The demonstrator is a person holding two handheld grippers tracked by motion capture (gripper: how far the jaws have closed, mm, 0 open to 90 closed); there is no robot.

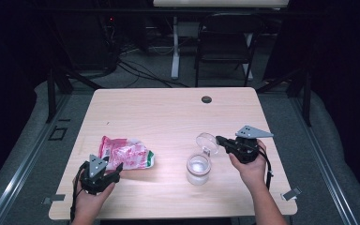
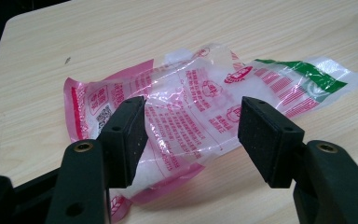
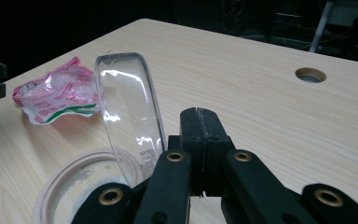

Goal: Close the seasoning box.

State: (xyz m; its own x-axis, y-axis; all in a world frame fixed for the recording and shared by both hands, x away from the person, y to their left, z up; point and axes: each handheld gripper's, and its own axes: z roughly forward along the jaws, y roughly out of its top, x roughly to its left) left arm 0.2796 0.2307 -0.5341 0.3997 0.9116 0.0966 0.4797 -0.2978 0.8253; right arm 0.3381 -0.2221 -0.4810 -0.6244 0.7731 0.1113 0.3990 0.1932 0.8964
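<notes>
The left tongs [image 2: 191, 140] are held open, low over the desk [image 1: 168, 112], with the near edge of a crinkled plastic bag [image 2: 200, 107] lying between and just beyond the pads. The right tongs [image 3: 199, 126] are seen pressed shut; whether the clear lid [image 3: 128, 116] beside them is pinched cannot be told. A jar [image 1: 198, 168] stands just beneath that lid.

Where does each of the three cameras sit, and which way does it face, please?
High view: above the person's side, facing forward and down on the table; both hands and grippers show.
Left gripper view: on the left gripper, facing the pink bag; open jaws.
Right gripper view: on the right gripper, beside the jar lid; shut jaws.
Shared: all show the bag.
</notes>
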